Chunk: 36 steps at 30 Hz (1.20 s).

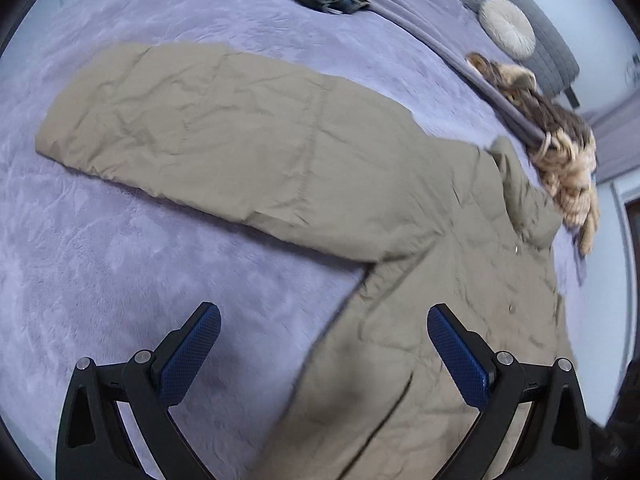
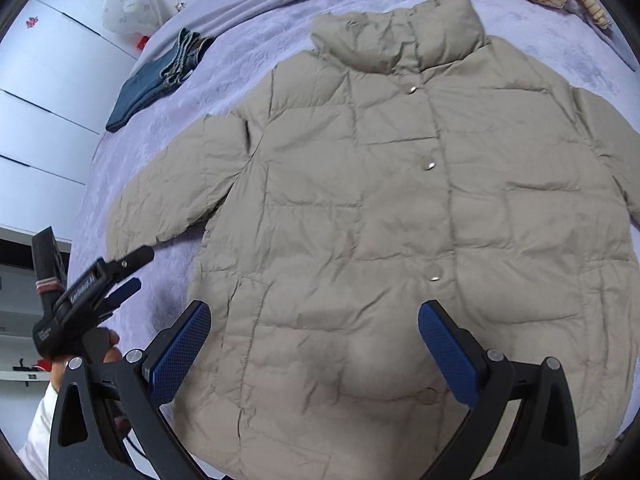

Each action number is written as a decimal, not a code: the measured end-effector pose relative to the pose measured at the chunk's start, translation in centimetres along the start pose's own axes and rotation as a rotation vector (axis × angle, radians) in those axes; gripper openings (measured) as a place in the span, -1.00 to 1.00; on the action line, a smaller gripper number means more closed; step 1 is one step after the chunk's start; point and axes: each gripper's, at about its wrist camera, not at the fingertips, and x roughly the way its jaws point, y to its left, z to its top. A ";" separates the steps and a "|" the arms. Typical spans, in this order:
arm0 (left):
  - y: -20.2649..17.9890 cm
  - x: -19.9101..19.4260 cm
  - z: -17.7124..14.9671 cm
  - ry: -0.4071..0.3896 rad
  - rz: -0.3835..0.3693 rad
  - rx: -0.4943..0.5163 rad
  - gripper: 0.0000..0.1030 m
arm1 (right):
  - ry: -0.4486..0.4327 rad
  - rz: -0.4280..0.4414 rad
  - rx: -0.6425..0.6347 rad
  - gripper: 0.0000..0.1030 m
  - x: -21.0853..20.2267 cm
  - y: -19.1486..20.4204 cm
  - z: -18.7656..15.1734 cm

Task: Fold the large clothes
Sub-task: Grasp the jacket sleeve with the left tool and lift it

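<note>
Item: beige padded jacket [image 2: 392,208], spread flat, front up, on lilac bed [image 2: 168,168].
Left claw [image 1: 324,344] and right claw [image 2: 314,340] both released, empty, above its hem; folded jeans [image 2: 156,80] well apart.

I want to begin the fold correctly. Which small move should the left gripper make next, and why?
Probably lower the left gripper toward the jacket's outstretched sleeve and grasp it near the cuff. Both grippers are open and empty, the jacket lies flat and snapped shut on the bed, and the sleeve sticks out sideways, so it likely folds in first.
</note>
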 end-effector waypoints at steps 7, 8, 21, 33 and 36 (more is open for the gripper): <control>10.4 4.6 5.6 -0.050 -0.154 -0.312 1.00 | 0.059 0.022 -0.004 1.00 5.0 3.0 0.4; 11.1 4.9 6.4 -0.069 -0.154 -0.325 1.00 | 0.060 0.026 -0.003 1.00 5.5 3.3 0.6; 11.7 1.2 14.8 -0.294 -0.082 -0.173 -0.89 | -0.029 0.144 0.051 0.25 9.6 6.1 6.8; -4.6 -9.3 11.6 -0.417 -0.203 0.282 -0.89 | 0.141 0.223 -0.002 -0.77 19.6 9.3 9.5; -11.3 -9.5 10.1 -0.391 -0.289 0.406 -0.89 | 0.173 0.295 -0.006 -0.76 17.9 8.2 8.9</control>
